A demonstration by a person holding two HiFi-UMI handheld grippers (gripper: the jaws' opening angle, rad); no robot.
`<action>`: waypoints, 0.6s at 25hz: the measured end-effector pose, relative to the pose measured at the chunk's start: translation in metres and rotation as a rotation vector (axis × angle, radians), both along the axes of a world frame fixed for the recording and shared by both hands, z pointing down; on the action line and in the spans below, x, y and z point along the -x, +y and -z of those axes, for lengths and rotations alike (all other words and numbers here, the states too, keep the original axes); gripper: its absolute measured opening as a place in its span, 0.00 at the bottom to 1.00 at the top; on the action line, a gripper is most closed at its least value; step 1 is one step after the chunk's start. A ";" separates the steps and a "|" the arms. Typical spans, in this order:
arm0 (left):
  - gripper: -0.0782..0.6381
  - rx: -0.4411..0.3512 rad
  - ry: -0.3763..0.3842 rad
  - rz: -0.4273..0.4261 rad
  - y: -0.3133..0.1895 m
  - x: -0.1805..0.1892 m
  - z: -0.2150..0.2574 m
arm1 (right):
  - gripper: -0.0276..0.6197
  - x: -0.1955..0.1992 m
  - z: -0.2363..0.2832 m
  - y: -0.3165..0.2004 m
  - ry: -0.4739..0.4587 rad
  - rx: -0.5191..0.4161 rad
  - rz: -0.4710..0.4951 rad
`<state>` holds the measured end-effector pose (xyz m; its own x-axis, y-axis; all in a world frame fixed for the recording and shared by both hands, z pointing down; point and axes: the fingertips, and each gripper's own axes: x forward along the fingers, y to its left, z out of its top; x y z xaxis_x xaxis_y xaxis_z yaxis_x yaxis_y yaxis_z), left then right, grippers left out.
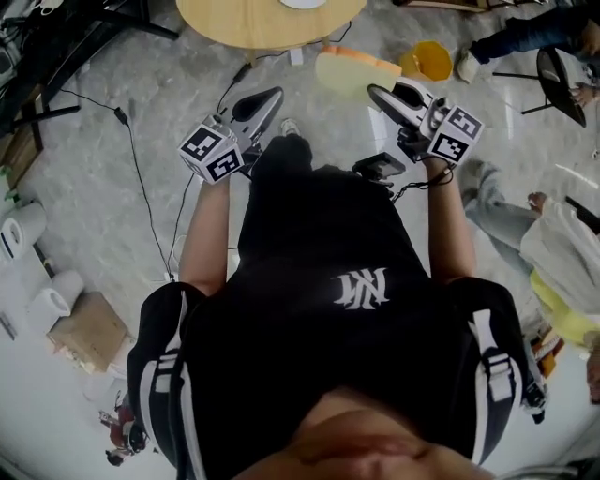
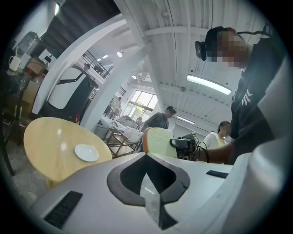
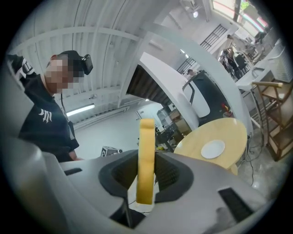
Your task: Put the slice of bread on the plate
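Observation:
The slice of bread [image 1: 352, 67], pale with an orange-brown crust, stands on edge in my right gripper [image 1: 382, 94], which is shut on it. In the right gripper view the slice [image 3: 146, 137] rises edge-on between the dark pads [image 3: 171, 176]. My left gripper [image 1: 272, 96] is held level beside it, shut with nothing in it [image 2: 146, 155]. From the left gripper view the bread [image 2: 158, 140] shows face-on to the right. The white plate [image 2: 86, 152] lies on a round wooden table [image 2: 46, 141] ahead; it also shows as the plate [image 3: 213, 149] and the plate [image 1: 305, 3].
The table [image 1: 253, 23] stands a little beyond both grippers on a grey marble floor. A black cable [image 1: 131, 141] trails on the left. An orange object [image 1: 429, 60] lies right of the bread. A cardboard box [image 1: 89, 330] and paper rolls [image 1: 23, 230] sit at left; people [image 1: 562, 253] at right.

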<state>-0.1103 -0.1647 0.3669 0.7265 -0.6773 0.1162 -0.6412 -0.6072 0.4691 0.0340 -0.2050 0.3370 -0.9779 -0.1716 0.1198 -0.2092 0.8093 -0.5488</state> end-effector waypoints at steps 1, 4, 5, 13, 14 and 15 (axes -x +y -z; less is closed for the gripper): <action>0.13 -0.006 0.000 -0.012 -0.001 -0.001 0.000 | 0.18 -0.001 0.002 0.000 -0.002 -0.006 -0.011; 0.13 -0.021 0.000 -0.040 -0.005 0.002 0.005 | 0.18 -0.001 0.010 0.000 -0.003 -0.022 -0.043; 0.13 -0.025 0.000 -0.050 -0.008 0.004 0.006 | 0.18 0.000 0.012 -0.001 -0.004 -0.026 -0.056; 0.13 -0.022 0.018 -0.090 -0.064 0.007 0.000 | 0.18 -0.001 0.012 -0.052 0.014 -0.025 -0.115; 0.13 -0.015 0.017 -0.093 -0.072 0.006 0.000 | 0.18 -0.001 0.012 -0.061 0.012 -0.022 -0.116; 0.13 -0.007 0.017 -0.093 -0.081 0.006 -0.001 | 0.18 0.000 0.011 -0.072 0.009 -0.017 -0.115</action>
<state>-0.1158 -0.2460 0.3677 0.7880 -0.6077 0.0986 -0.5739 -0.6672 0.4749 0.0339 -0.2767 0.3261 -0.9506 -0.2844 0.1244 -0.3058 0.7890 -0.5329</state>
